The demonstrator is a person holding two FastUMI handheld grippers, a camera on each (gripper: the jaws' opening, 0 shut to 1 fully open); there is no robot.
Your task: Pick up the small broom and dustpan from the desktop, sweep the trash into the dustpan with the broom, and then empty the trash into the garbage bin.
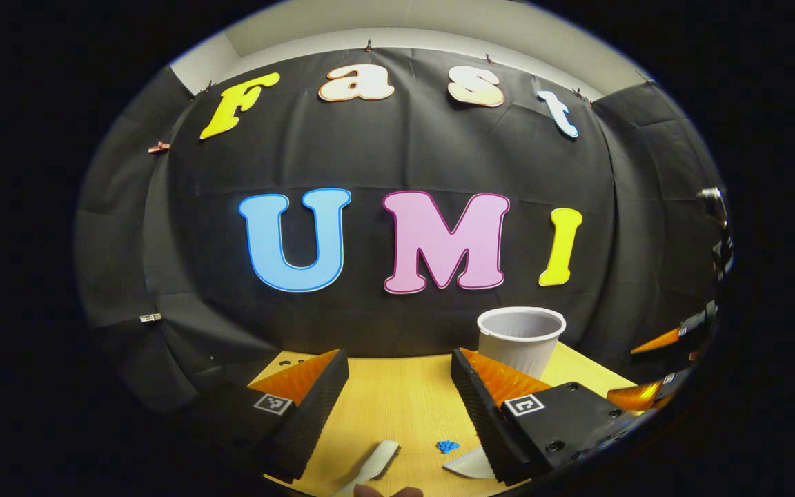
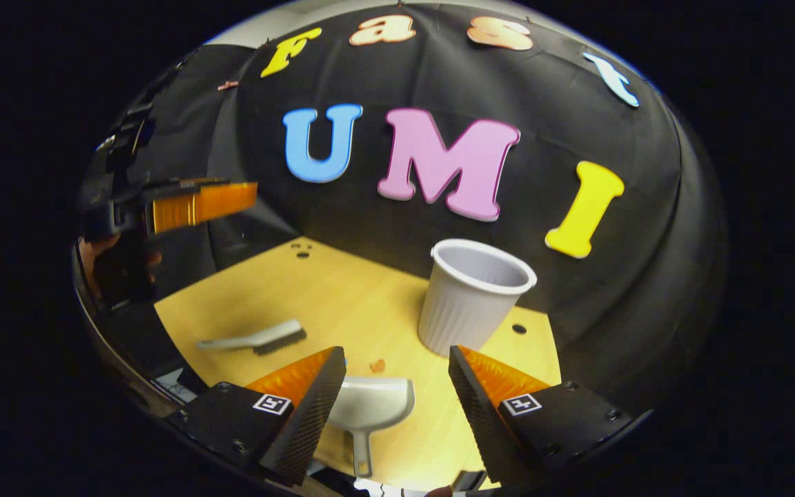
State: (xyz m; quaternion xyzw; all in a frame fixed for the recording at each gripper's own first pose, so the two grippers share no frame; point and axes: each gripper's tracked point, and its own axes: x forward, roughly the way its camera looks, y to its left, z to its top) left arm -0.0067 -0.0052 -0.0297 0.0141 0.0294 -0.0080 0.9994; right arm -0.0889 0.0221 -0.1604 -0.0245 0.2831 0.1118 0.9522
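- Desktop (image 2: 342, 290): yellow wood, carrying every item below.
- Garbage bin (image 2: 470, 297): white ribbed cup, upright, near the back wall.
- Right gripper (image 2: 397, 386): spread wide, holding nothing; the dustpan (image 2: 372, 404) lies flat between its fingers, untouched.
- Left gripper (image 1: 397, 407): spread, empty, above the broom (image 1: 377, 462).
- Trash (image 1: 447, 446): small blue scrap near the broom.
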